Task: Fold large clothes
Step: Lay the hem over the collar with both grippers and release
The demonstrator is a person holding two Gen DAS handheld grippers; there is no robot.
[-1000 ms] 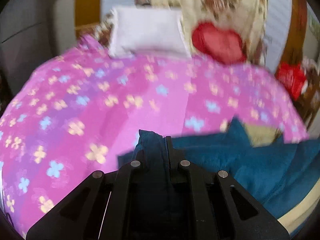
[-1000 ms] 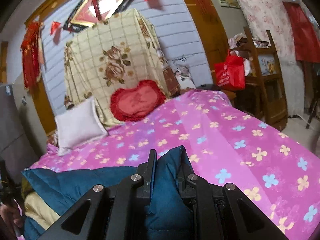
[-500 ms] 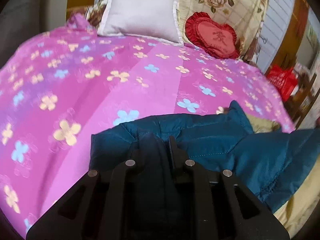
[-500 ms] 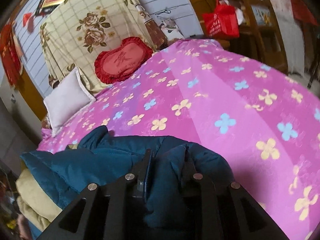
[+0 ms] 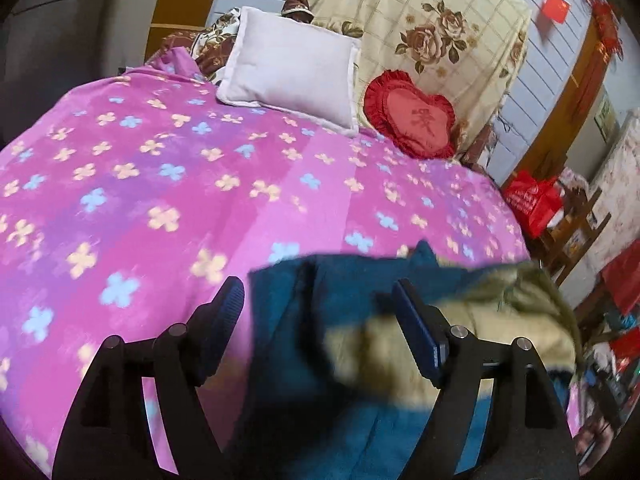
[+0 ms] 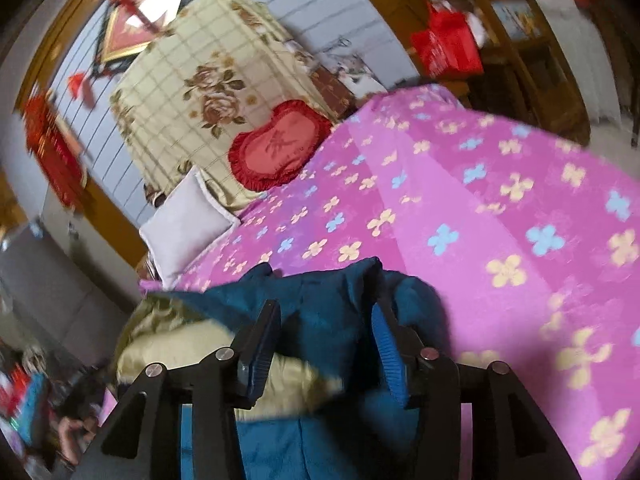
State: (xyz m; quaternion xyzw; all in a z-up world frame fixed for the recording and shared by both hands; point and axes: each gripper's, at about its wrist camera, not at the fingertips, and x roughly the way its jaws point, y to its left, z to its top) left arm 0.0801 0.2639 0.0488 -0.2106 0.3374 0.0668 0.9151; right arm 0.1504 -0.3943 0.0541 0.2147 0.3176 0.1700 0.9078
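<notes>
Both sets of jaws just opening: left gripper [image 5: 318, 308] wide, right gripper [image 6: 326, 330] partway, over blue jacket [image 6: 332, 292] lying loose between, on pink bed cover [image 5: 160, 184].

- Your left gripper [image 5: 318, 304] has just been opening; its jaws, earlier clamped on the blue jacket [image 5: 340, 420], now stand wide, the fabric loose between them.
- Your right gripper [image 6: 326, 322] has likewise opened, releasing its fold.

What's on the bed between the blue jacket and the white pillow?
Only bare pink flowered bedspread lies between the blue jacket and the white pillow; the left wrist view shows this.
</notes>
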